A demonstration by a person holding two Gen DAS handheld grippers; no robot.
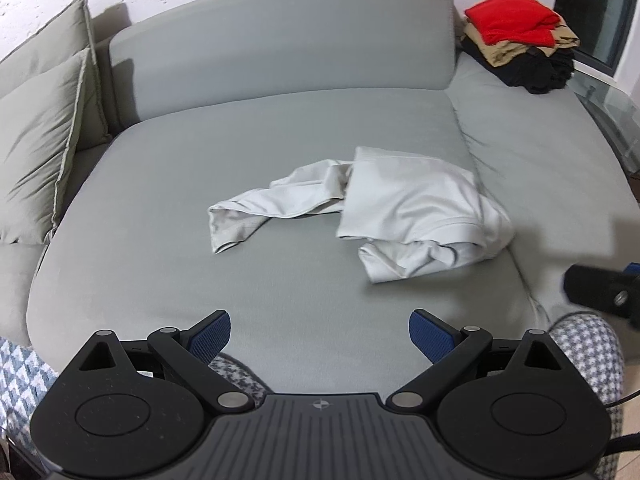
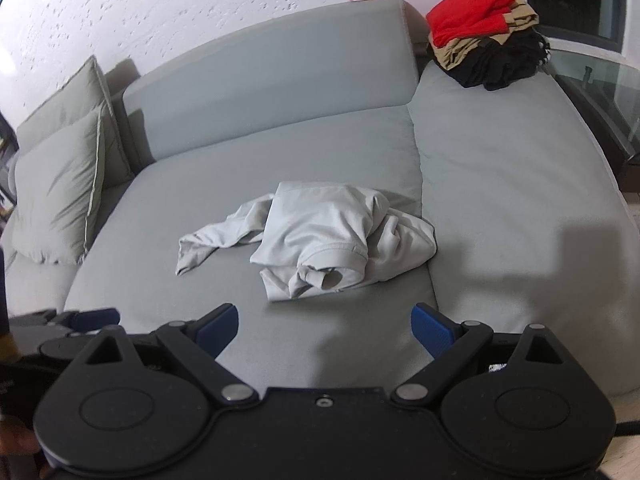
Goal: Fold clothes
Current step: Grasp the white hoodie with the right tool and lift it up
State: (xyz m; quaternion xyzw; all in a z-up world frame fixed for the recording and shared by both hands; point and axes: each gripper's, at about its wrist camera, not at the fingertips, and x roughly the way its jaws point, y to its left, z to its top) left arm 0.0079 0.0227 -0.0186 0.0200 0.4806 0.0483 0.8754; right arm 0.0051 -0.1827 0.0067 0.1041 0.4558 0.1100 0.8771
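Note:
A crumpled pale grey shirt (image 1: 384, 208) (image 2: 320, 240) lies on the grey sofa seat (image 1: 200, 200) (image 2: 200, 200), one sleeve trailing to the left. My left gripper (image 1: 320, 334) hovers open above the seat's front edge, short of the shirt, with nothing between its blue pads. My right gripper (image 2: 325, 330) is also open and empty, just in front of the shirt's bunched hem. In the left wrist view part of the right gripper (image 1: 604, 288) shows at the right edge. The right wrist view catches the left gripper (image 2: 80, 320) at the lower left.
A stack of folded clothes, red (image 1: 516, 16) (image 2: 468, 12) over tan and black, sits at the sofa's back right corner. Two grey cushions (image 1: 40, 152) (image 2: 60, 184) lean at the left. A glass table (image 1: 616, 120) (image 2: 600, 80) stands to the right. A person's checked trouser leg (image 1: 584, 344) is below.

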